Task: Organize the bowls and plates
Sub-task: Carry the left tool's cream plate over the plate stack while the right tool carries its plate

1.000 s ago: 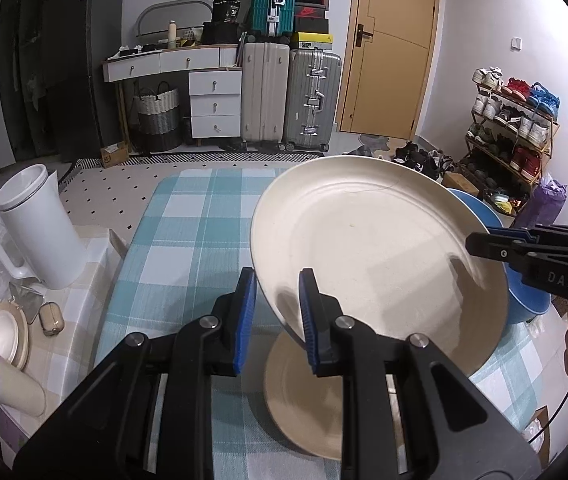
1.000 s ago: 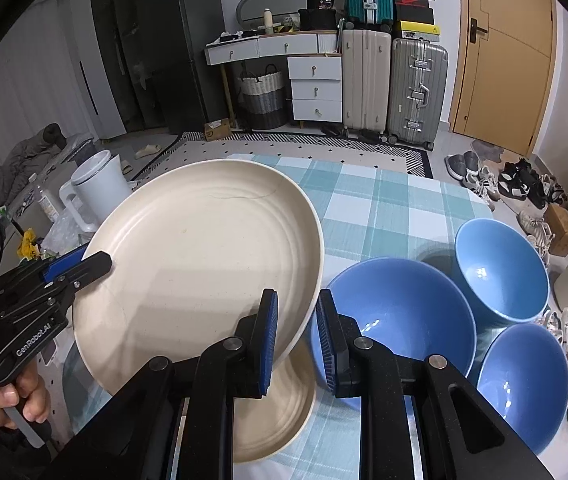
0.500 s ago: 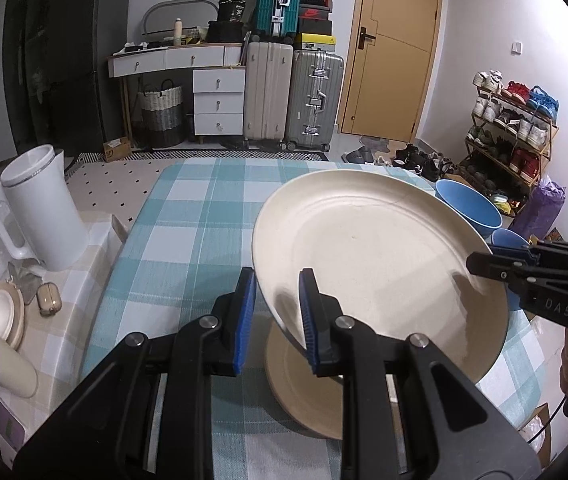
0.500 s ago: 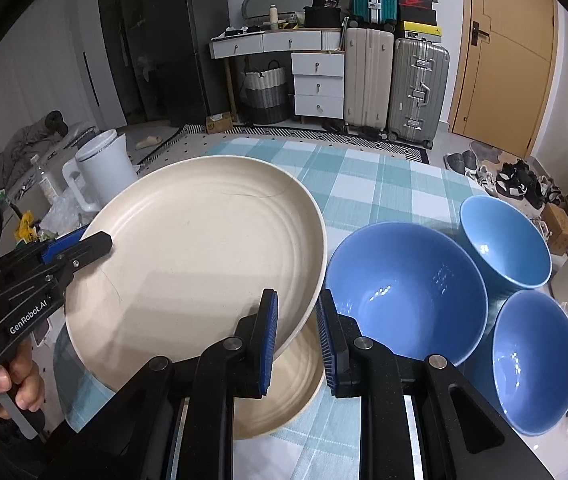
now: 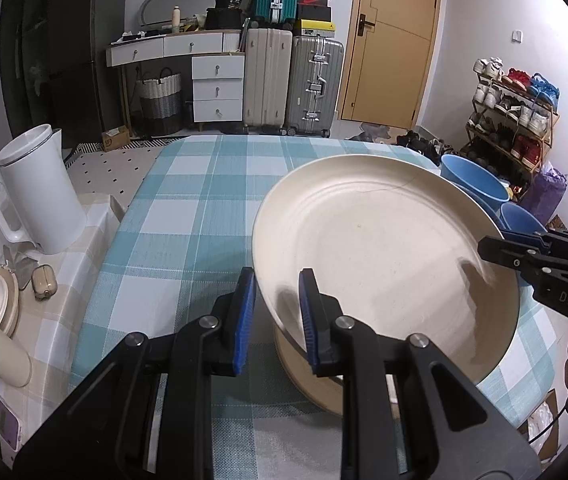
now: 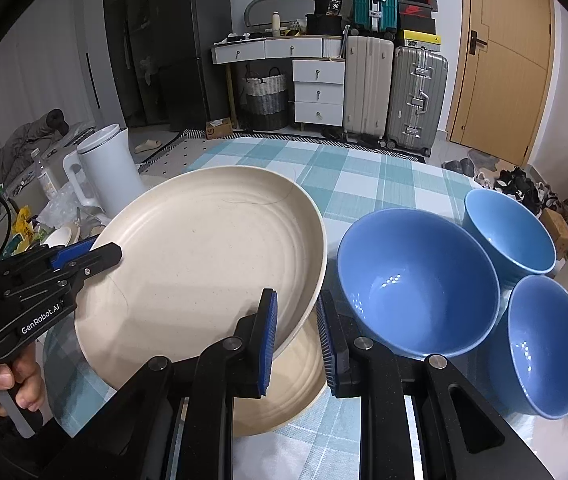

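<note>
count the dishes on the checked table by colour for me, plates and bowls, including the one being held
Cream plates: 2, the held plate and the plate beneath it
Blue bowls: 3, at and
Total: 5

I hold a large cream plate (image 6: 203,264) by opposite rims, tilted, just above a second cream plate (image 6: 284,392) that lies flat on the table (image 5: 203,208). The top plate has ribbed rings and a hairline crack near its far rim. Three blue bowls (image 6: 416,284) stand upright and empty, clustered close together just to my right.
</note>
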{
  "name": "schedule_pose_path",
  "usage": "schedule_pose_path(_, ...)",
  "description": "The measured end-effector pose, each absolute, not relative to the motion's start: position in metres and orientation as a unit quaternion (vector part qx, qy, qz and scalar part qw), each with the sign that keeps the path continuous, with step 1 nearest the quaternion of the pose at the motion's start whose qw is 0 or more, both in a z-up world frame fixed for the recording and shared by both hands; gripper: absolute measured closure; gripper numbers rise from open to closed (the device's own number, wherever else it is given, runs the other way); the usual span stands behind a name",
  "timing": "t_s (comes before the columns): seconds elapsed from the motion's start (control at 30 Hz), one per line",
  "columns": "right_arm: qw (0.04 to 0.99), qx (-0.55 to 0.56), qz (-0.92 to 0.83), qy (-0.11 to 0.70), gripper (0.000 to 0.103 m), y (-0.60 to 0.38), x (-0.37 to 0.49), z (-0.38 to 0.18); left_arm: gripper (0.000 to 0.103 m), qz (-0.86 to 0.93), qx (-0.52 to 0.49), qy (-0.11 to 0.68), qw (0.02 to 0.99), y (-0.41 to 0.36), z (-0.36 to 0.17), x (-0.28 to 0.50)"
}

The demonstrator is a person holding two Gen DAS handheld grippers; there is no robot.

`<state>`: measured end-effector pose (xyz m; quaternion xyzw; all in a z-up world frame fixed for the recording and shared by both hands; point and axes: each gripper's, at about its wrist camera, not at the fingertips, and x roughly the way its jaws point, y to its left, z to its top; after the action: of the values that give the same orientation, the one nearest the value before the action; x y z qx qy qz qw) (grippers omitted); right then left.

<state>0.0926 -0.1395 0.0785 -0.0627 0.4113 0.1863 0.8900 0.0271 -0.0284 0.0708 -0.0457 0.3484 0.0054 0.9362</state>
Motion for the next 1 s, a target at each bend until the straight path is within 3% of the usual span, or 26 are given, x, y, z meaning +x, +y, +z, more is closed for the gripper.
schedule_pose_path(1.0, 0.887, -0.066, 0.164, 0.426, 0.082, -0.142, 0.084, 0.022, 0.085, -0.003, -0.023, 0.388, 0.921, -0.026, -0.012, 0.066)
